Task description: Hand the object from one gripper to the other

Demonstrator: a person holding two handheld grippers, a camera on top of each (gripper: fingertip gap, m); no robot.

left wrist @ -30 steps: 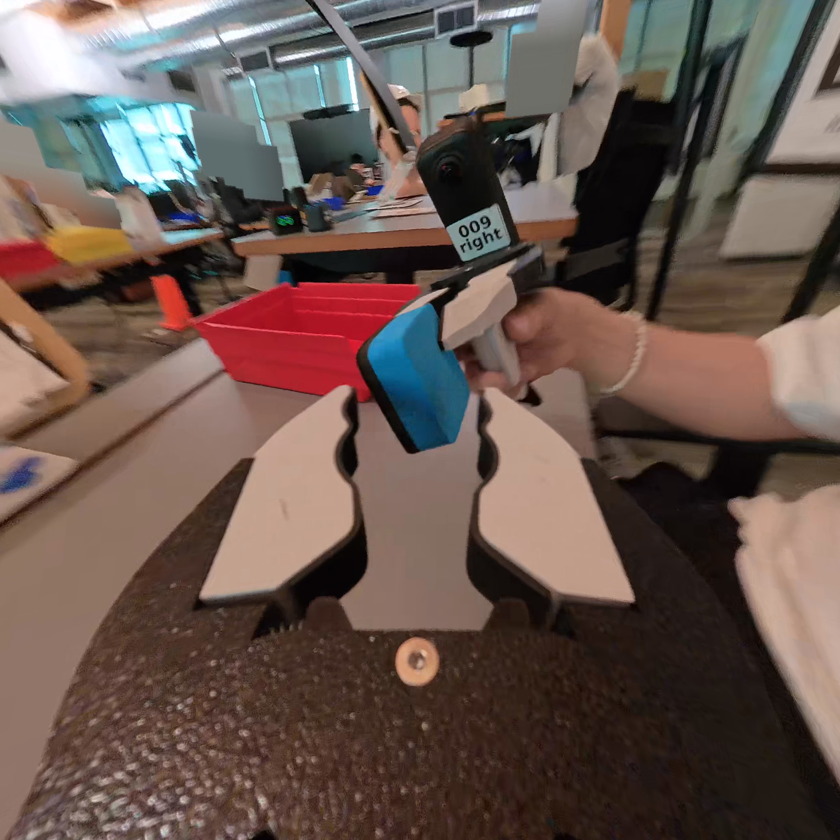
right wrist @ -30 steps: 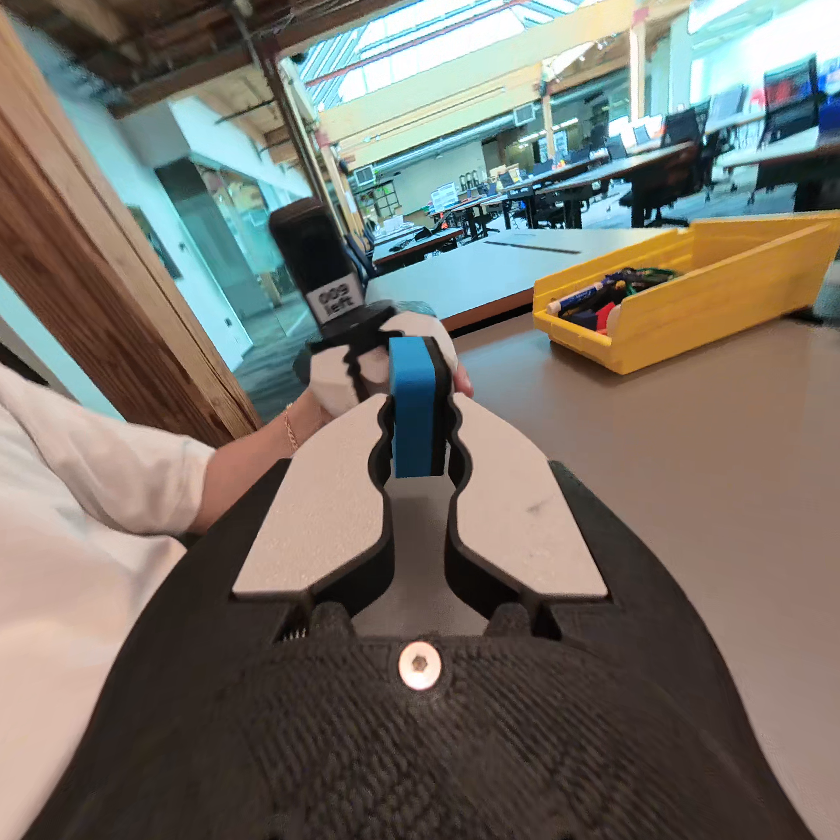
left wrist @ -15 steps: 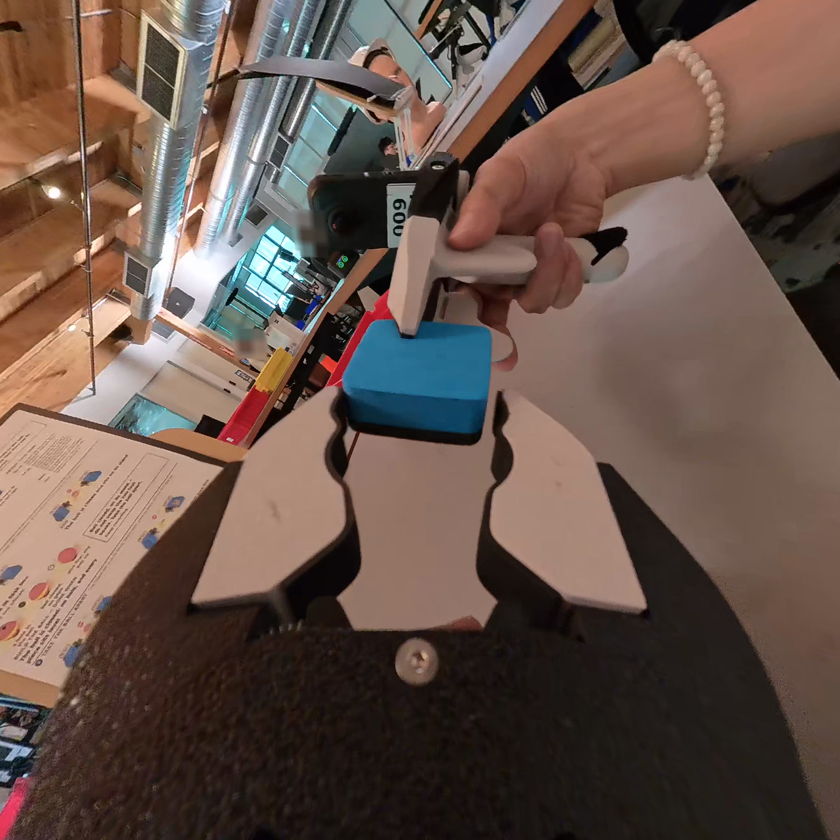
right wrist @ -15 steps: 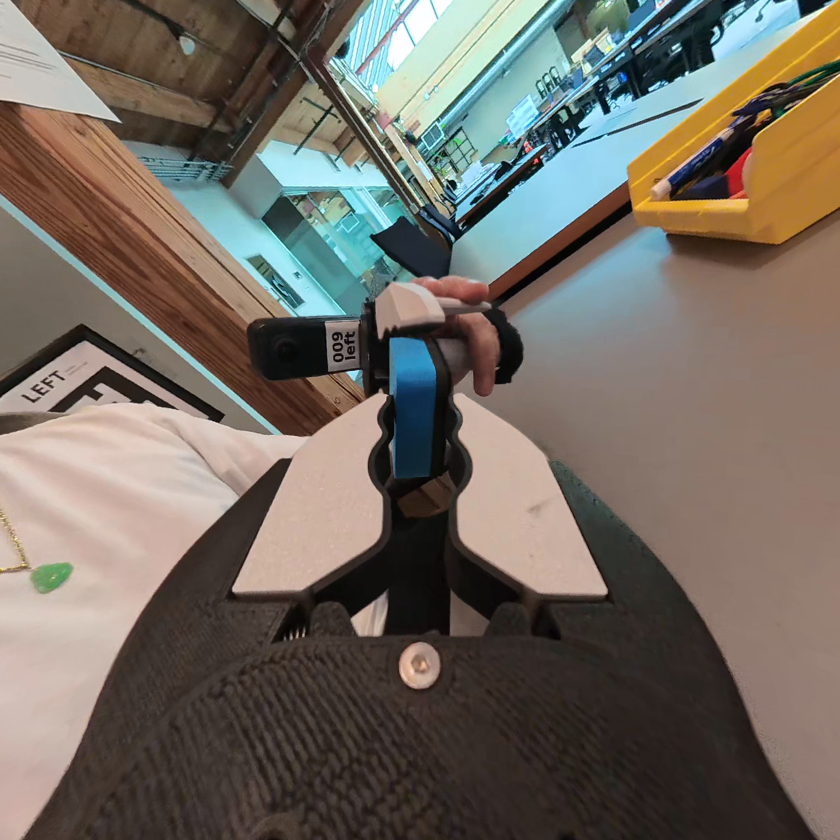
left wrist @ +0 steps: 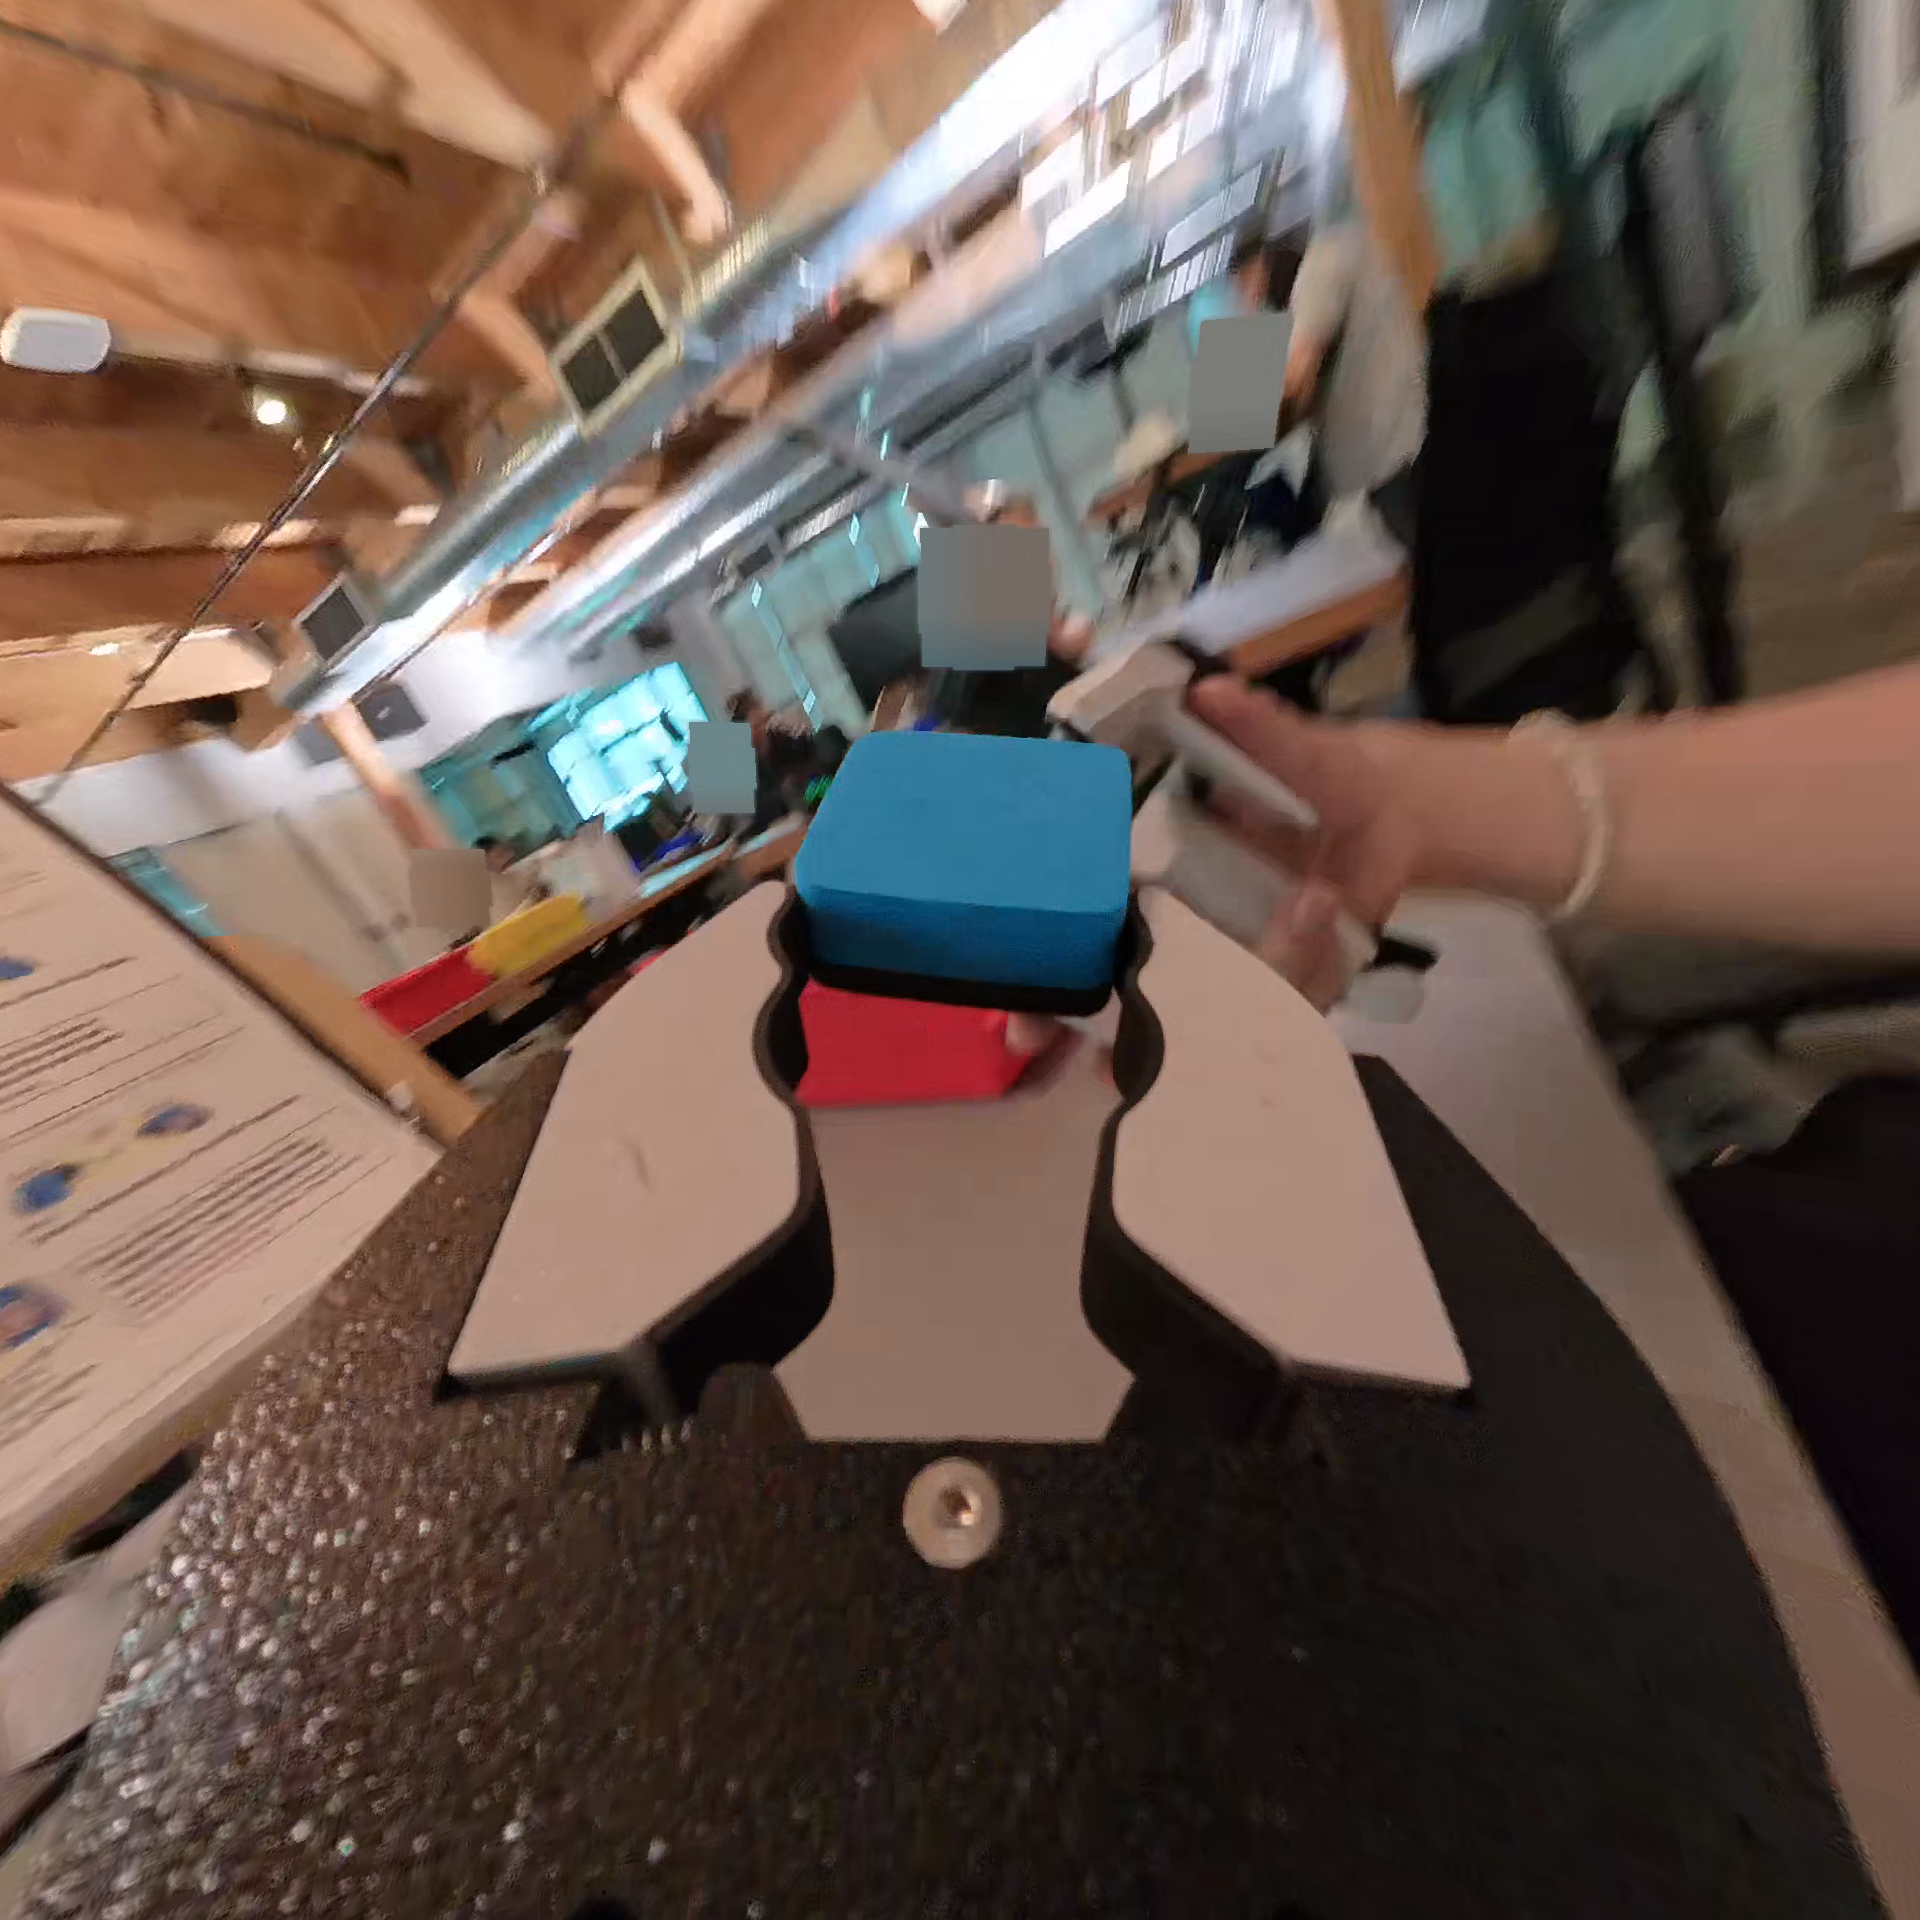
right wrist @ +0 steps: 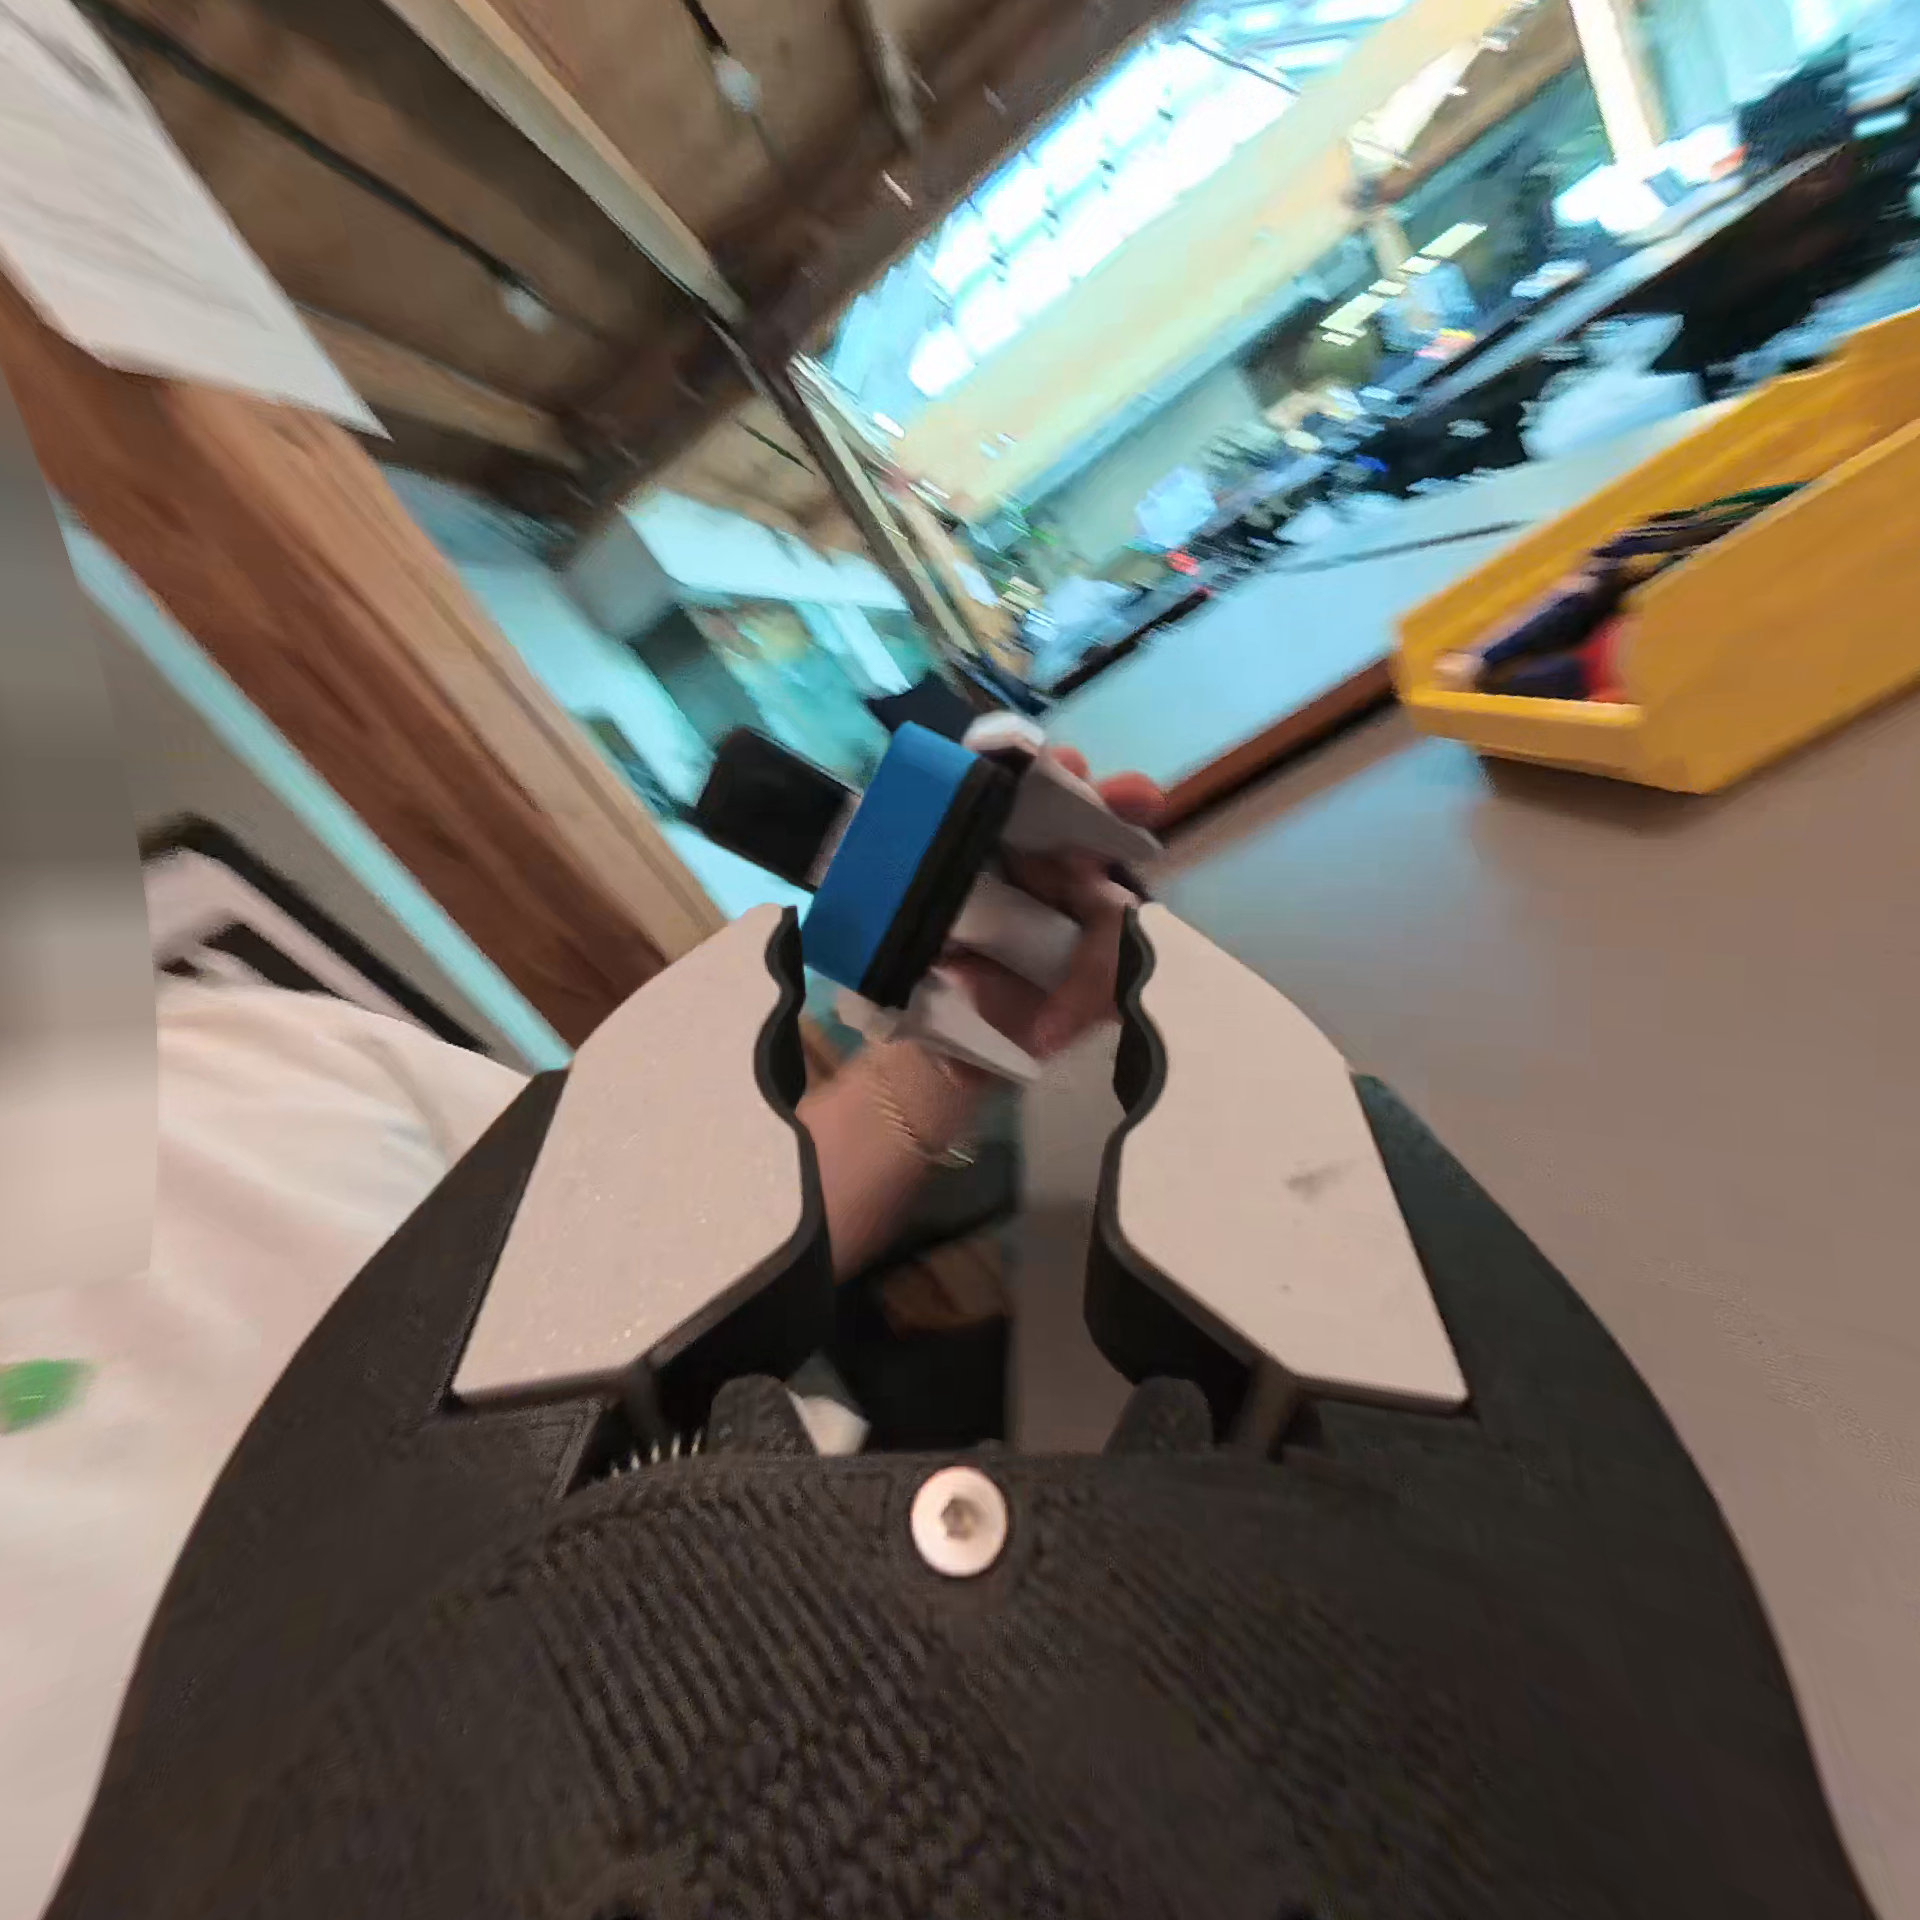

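In the left wrist view, a printed paper sheet (left wrist: 156,1195) leans at the far left edge, blurred. At the centre, the left gripper (left wrist: 961,935) is clamped on a blue eraser block (left wrist: 966,862) with a thin black underside; both fingertips press against its sides, and the block sits flat, its blue face up. Just below it, seen between the fingers, is a red bin (left wrist: 899,1049) resting on the grey desk (left wrist: 1621,1299). To the right, a person's hand (left wrist: 1320,831) with a pale beaded bracelet holds the right gripper's handle (the picture is too blurred there to show how its fingers stand), near the block but apart from it.

In the right wrist view, a white sleeve (right wrist: 312,1195) fills the lower left, with a wooden post (right wrist: 343,665) behind it. At the centre, the right gripper (right wrist: 961,966) stands wide apart and holds nothing. Beyond its fingertips, the eraser block (right wrist: 894,862) is tilted, pinched in the left gripper (right wrist: 925,883), which another hand (right wrist: 1049,956) carries; the block lies close to the right gripper's left fingertip without being between the fingers. Farther right, a yellow bin (right wrist: 1704,707) with markers inside sits on the grey desk (right wrist: 1558,987).
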